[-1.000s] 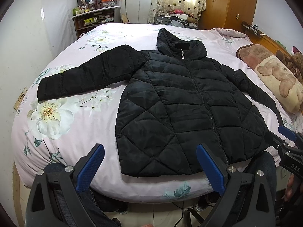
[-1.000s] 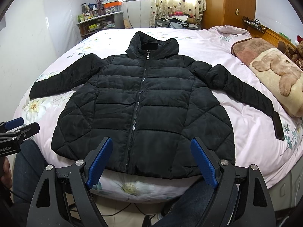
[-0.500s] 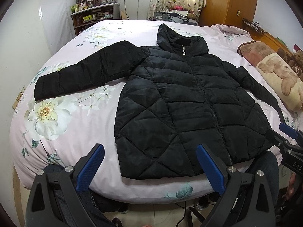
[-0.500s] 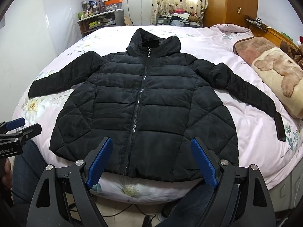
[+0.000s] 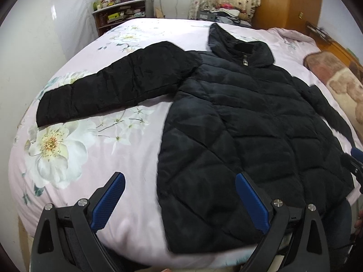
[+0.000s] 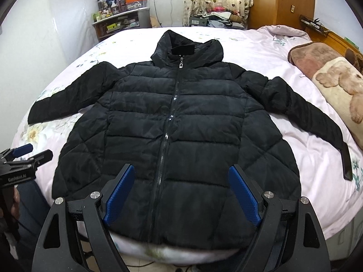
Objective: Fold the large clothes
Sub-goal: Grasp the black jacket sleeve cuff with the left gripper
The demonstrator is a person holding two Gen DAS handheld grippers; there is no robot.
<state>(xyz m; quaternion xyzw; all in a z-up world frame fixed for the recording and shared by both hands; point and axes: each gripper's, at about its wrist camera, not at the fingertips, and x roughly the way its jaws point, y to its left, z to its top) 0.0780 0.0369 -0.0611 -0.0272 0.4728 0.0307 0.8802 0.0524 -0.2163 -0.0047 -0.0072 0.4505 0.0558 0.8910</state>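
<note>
The black quilted hooded puffer jacket (image 6: pixel 174 136) lies face up and zipped on the pink flower-printed bed (image 5: pixel 68 140), hood toward the far side, both sleeves spread wide, hem at the near edge. My left tongs (image 5: pixel 179 201) hang released and empty over the hem's left corner; my right tongs (image 6: pixel 181 192) gape just as wide, holding nothing, above the hem beside the zip.

The padding looks thick and slippery, so I judge a shallow pinch could catch only the top layer, or the springy fill could push a fold back open. The hem sits at the bed's edge, and a careless tug could drag it off.

The left view is blurred. The right cuff runs toward a brown and cream bear-printed blanket (image 6: pixel 335 83), and my tongs' frames hide the bottom of the hem.
</note>
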